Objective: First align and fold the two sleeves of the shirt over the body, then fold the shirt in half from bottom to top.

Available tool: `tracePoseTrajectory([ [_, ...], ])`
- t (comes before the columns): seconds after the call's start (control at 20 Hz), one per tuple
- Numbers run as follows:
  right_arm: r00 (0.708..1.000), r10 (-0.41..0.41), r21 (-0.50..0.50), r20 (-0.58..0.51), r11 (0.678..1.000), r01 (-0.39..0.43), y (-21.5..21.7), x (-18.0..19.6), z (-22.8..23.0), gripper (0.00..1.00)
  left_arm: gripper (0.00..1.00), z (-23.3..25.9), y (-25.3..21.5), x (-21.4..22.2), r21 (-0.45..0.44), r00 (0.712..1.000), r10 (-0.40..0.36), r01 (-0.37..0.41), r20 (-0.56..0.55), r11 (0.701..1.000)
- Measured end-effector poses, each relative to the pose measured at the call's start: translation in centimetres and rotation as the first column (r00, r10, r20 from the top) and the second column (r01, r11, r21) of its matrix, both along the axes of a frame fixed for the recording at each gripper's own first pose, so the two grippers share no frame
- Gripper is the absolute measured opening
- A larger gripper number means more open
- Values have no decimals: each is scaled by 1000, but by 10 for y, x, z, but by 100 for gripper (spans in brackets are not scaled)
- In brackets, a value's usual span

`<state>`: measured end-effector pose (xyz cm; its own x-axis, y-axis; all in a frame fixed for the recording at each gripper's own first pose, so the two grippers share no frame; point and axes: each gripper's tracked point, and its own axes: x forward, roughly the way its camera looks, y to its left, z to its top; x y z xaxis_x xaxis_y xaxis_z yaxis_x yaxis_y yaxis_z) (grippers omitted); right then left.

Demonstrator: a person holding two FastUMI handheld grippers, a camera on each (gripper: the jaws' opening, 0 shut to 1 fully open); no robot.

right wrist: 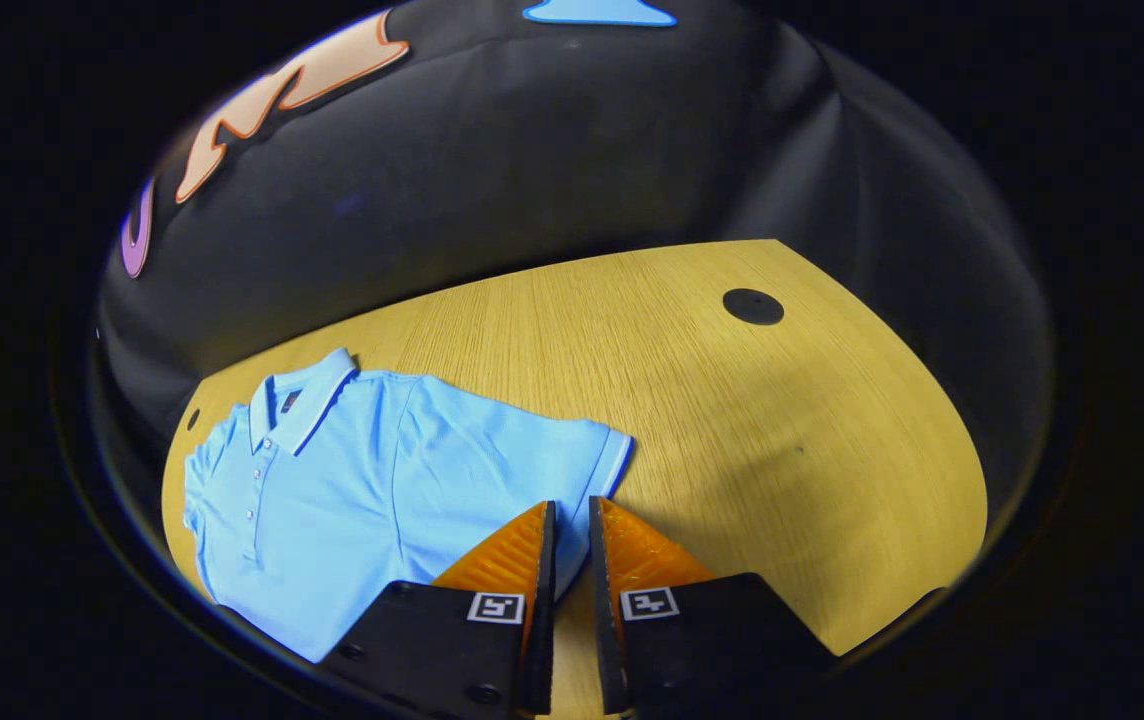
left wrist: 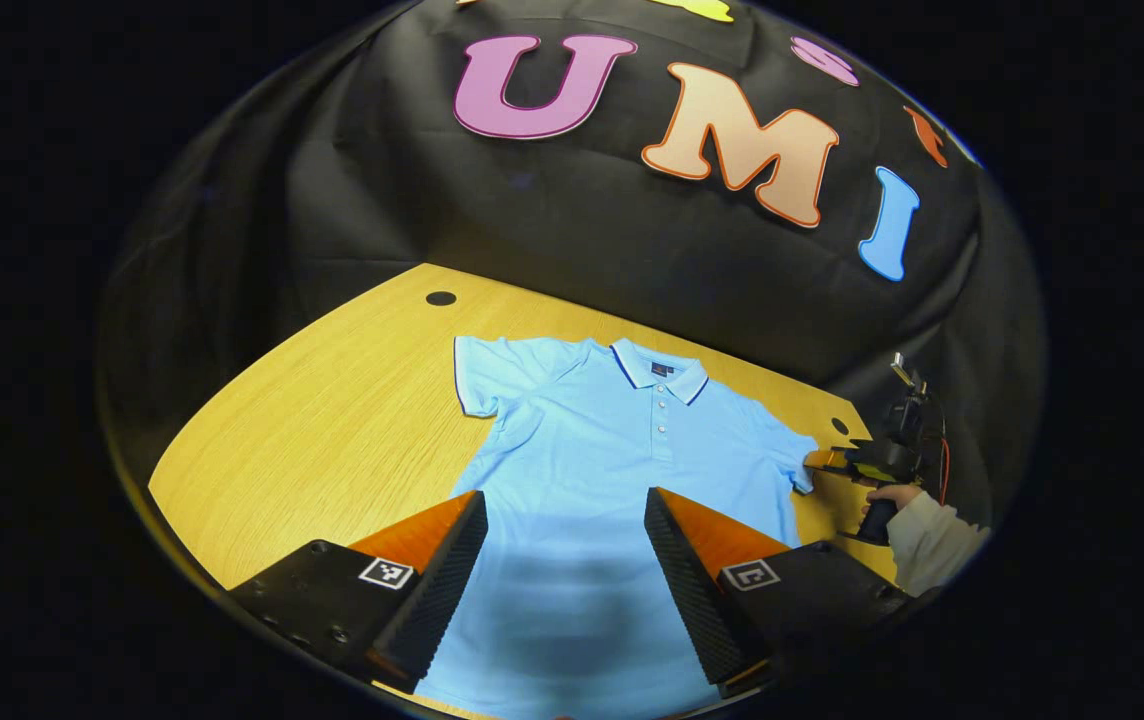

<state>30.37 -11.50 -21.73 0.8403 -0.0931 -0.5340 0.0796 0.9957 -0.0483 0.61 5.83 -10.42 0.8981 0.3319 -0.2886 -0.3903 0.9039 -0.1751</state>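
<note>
Left gripper view is showing the shirt point(left wrist: 622, 470) lying flat and face up on the table point(left wrist: 332, 430), collar toward the top of the frame, both sleeves spread out. The left gripper point(left wrist: 565, 520) is hanging over the lower body of the shirt at bottom centre, its fingers standing wide apart and holding nothing. At the right edge, the right gripper point(left wrist: 825, 462) is reaching the sleeve cuff, a hand point(left wrist: 894, 496) gripping its handle. Right gripper view is showing the shirt point(right wrist: 352, 490) lying at lower left, while the right gripper point(right wrist: 572, 525) at bottom centre is sitting at the sleeve hem, fingers narrowed to a thin gap; whether cloth is pinched, I cannot tell.
</note>
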Motion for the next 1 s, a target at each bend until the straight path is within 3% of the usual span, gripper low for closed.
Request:
tracePoseTrajectory([
  [0.05,1000,4,-7,3,1000,-4,1,1,1,8,95,0,0,1,1,1000,-1,1,1,1000],
  [0.2,1000,-3,-1,-1,1000,3,3,0,1,2,95,-1,-3,0,3,1000,-3,3,-2,1000],
  [0.5,994,58,-49,89,997,-54,28,-3,25,2,96,-1,-3,0,4,1000,-1,1,-1,1000],
  [0.75,967,158,106,198,978,-181,103,-5,55,2,95,-2,-4,1,-2,1000,-6,6,0,1000],
  [1.0,948,262,227,180,927,-300,172,-7,29,2,96,-6,-1,-1,-6,1000,1,-1,1,1000],
])
